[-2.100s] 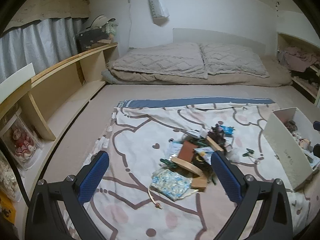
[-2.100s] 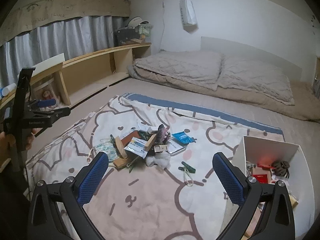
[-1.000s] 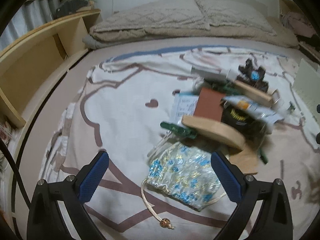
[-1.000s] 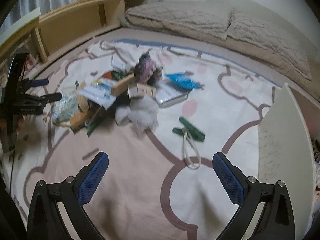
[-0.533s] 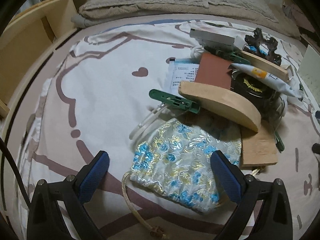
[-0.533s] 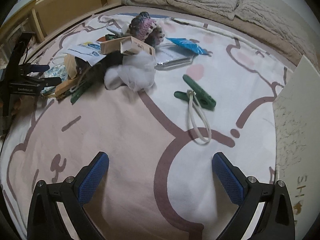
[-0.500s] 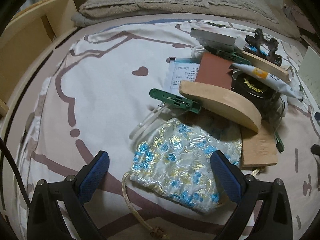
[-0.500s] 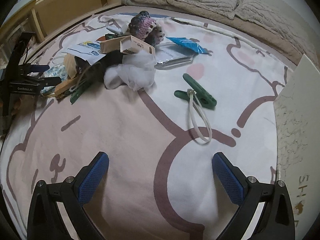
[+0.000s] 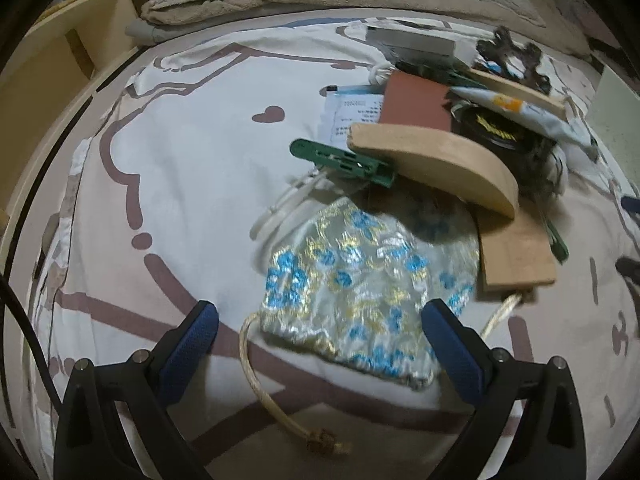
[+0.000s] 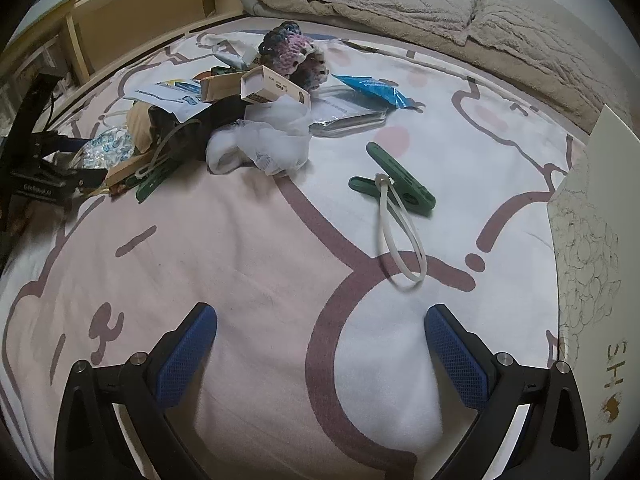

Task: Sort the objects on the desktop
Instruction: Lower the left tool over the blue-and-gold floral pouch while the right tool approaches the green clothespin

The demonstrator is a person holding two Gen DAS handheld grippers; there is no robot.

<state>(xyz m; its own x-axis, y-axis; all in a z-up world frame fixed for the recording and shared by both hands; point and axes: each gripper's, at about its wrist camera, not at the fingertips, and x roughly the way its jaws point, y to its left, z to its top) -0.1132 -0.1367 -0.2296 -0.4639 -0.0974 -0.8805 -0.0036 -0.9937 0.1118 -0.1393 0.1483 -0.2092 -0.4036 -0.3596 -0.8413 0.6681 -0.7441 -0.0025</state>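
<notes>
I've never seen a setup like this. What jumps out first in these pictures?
The shiny drawstring pouch with blue and gold flowers lies right between the fingers of the open left claw, at the near edge of a jumbled pile on the patterned blanket. In the right view, a green clothespin with a white cord loop lies by itself ahead of the open right claw, apart from the pile.

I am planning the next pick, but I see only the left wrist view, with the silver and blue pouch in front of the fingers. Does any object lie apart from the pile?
Observer: Yes. The right wrist view shows a green clip with a white loop, alone on the blanket, to the right of the pile.
Operator: Does the right hand-held gripper hold something?
Observer: No. The right hand-held gripper is open and empty; the clip lies ahead of it, untouched.
</notes>
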